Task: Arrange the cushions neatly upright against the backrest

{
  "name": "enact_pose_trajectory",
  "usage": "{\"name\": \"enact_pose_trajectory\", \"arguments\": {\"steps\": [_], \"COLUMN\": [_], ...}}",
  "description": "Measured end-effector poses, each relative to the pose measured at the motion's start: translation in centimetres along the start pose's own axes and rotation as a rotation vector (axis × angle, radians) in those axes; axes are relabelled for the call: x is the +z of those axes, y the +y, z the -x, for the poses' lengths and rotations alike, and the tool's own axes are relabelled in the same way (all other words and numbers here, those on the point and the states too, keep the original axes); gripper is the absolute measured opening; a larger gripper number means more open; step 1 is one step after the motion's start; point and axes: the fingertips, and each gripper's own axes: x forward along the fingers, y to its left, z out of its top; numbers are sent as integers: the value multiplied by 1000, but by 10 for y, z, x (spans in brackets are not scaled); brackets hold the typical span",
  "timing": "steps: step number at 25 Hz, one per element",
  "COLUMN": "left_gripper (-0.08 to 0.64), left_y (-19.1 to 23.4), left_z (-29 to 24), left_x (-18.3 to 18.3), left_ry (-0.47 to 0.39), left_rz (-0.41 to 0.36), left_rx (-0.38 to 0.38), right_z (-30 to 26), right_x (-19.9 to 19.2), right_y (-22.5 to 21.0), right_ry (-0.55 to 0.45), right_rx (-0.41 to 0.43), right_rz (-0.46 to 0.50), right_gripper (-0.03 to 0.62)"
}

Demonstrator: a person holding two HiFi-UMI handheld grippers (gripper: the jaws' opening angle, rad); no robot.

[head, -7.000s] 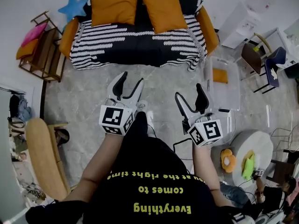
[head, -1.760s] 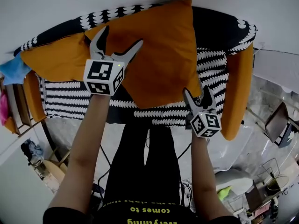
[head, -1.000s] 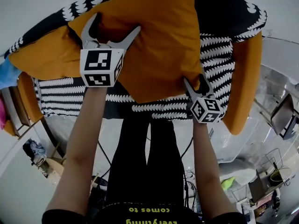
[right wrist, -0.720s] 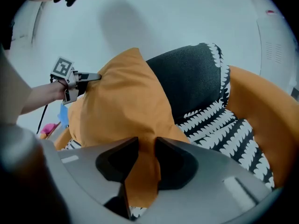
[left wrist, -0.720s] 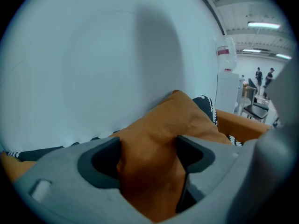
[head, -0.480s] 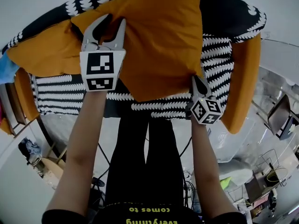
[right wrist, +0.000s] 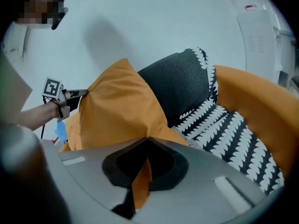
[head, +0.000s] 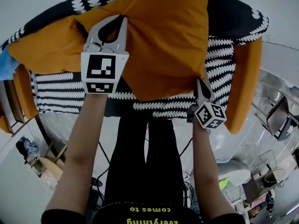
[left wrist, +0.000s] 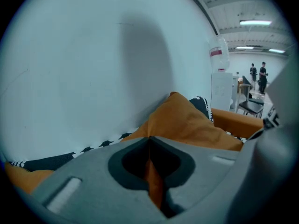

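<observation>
The left gripper (head: 122,20) has just been closing its jaws. They are now pinched together on a fold of orange cover at the upper left corner of the cushion (head: 163,41), and cloth shows in the gap behind the tips. The right gripper (head: 200,82) has just closed the same way and is clamped on cover fabric at the lower right corner.

The cushion spreads between the two sets of jaws and past them. It sits slanted, held by opposite corners. The striped seat (head: 217,64) lies under the right jaws. A second cushion (head: 44,50) lies off to the left of the left jaws. The dark backrest (head: 229,17) is beyond both tips, with the pale wall (left wrist: 93,55) behind it.

The cushion looks soft, light and floppy, so it will likely sag between the grips instead of holding its shape. Each grip has only a thin pinch of cover, which could slide out. Corners and seams, where the cloth doubles, seem the safest places to hold it.
</observation>
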Motion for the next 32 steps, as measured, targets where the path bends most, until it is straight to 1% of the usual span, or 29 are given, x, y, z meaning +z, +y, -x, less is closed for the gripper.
{"name": "enact_pose_trajectory", "arguments": {"steps": [4,9,12,15,17,20,23,25,27,28,30,32], "left_gripper": [3,3,3,3,3,4,5,5,5,5,5,5], "left_y": [10,4,-2,-10,-13,-21,-30,-36,-43,-47,-54,-56], "left_z": [19,37,57,76,86,93,96,95,94,93,89,85], "left_x": [4,11,18,22,18,6,-9,-14,-16,-18,-28,-41], "left_ry": [-16,-23,-33,-41,-39,-28,-15,-24,-44,-46,-21,2], "left_rz": [34,69,96,120,155,231,269,253,230,237,241,212], "left_rx": [8,4,-8,-23,-35,-44,-41,-26,-9,-9,-16,-4], "right_z": [10,30,47,63,71,82,87,84,79,77,74,68], "right_x": [5,23,41,71,97,141,182,204,221,229,241,250], "right_y": [15,11,8,2,0,-1,6,10,12,13,15,21], "right_ry": [-22,-63,-114,-183,-235,-310,-370,-403,-439,-458,-493,-525], "right_rx": [-4,-13,-32,-59,-77,-93,-81,-69,-65,-65,-68,-57], "right_rz": [-4,-11,-16,-7,17,98,188,231,244,241,238,251], "right_gripper": [15,15,15,15,15,15,15,15,15,15,15,15]}}
